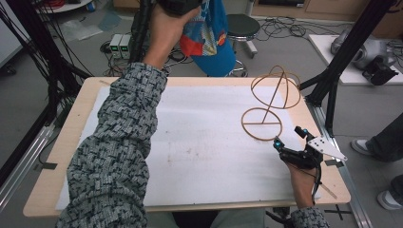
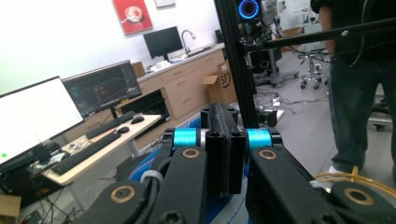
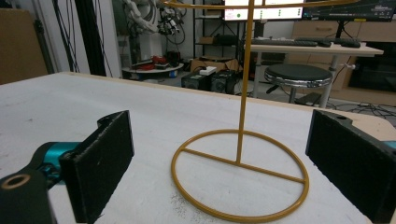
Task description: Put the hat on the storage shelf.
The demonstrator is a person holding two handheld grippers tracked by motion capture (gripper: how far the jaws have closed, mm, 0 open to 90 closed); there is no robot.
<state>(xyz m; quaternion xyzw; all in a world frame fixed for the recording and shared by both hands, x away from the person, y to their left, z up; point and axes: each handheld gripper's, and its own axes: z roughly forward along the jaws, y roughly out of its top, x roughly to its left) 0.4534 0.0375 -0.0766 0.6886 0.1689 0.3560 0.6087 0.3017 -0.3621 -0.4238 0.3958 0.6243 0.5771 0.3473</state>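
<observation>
A blue cap with red and white patches point(image 1: 211, 40) hangs in the air beyond the table's far edge. My left gripper point(image 1: 183, 5) is raised high above it at the top of the high view and is shut on the cap. In the left gripper view its pads point(image 2: 225, 140) are pressed together, with blue cloth point(image 2: 140, 170) beneath them. A gold wire stand point(image 1: 271, 102) with a ring base and looped top rises on the right of the table. My right gripper point(image 1: 289, 136) rests low beside the base, open, its pads either side of the ring base point(image 3: 238, 215).
A white sheet point(image 1: 199, 142) covers the wooden table. A black stool point(image 1: 242, 26) stands behind the far edge. Black frame posts point(image 1: 332, 80) rise at the right and left. A person's legs point(image 1: 380, 137) stand at the right. Cables and boxes lie on the floor.
</observation>
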